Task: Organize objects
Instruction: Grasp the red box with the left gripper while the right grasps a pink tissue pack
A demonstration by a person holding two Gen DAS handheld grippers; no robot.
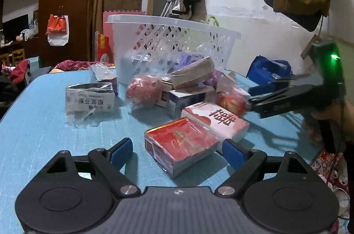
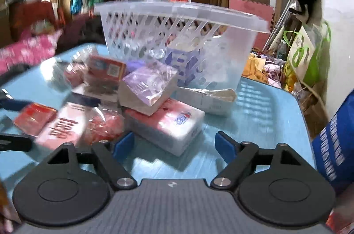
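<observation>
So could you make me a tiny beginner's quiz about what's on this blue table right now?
1. True or false: the red box lies between the open pads of the left tool.
2. Where does the white basket stand: A) at the table's far side, behind the pile, B) on the floor, C) upside down on the packets?
3. Which packet lies nearest the right tool?

Key: 1 true. 2 A. 3 the pink and white tissue pack, not yet gripped.
</observation>
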